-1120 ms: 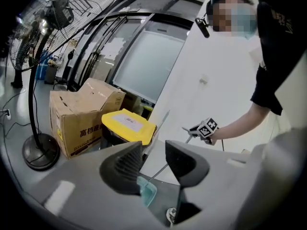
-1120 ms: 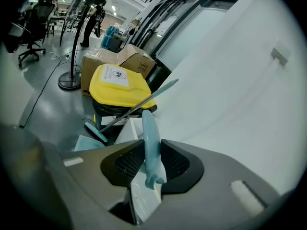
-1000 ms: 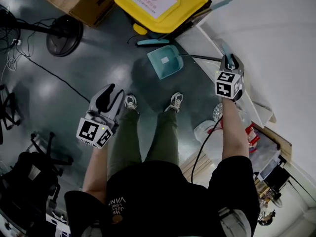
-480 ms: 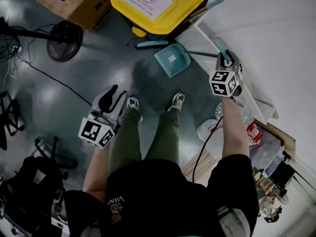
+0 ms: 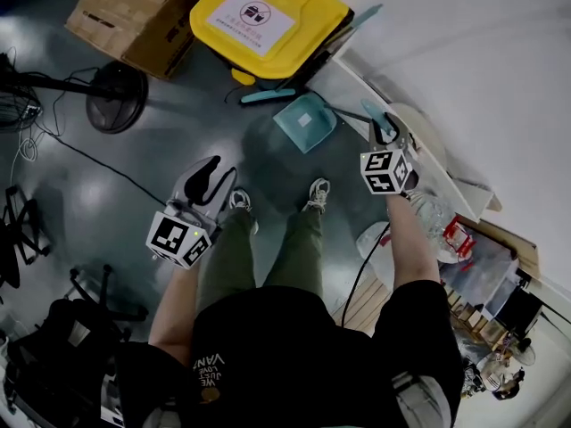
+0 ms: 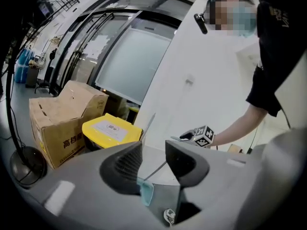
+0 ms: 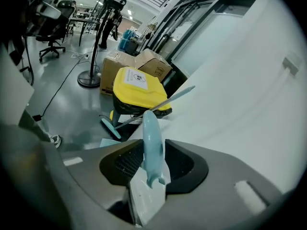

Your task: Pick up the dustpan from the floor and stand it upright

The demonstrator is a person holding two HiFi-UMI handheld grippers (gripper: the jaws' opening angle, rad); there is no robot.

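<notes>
The teal dustpan (image 5: 305, 121) rests on the grey floor ahead of my feet. Its thin pole runs right to a teal handle (image 7: 152, 143). My right gripper (image 5: 385, 125) holds that handle near the white wall. In the right gripper view the handle stands between the jaws of the right gripper (image 7: 153, 152), whose pads touch it as they open. My left gripper (image 5: 212, 172) hangs open above my left shoe with nothing in it. In the left gripper view, the pan (image 6: 145, 191) shows through the gap of the left gripper (image 6: 153, 159).
A yellow-lidded bin (image 5: 268, 16) and a cardboard box (image 5: 134, 7) stand beyond the dustpan. A teal broom (image 5: 268, 96) lies in front of the bin. A fan base (image 5: 116, 96) with a trailing cable is at the left. White boards (image 5: 428, 163) lean along the wall.
In the head view my right gripper has drifted left and nearer with the handle in it, and the pan has shifted a little. My left gripper has risen slightly.
</notes>
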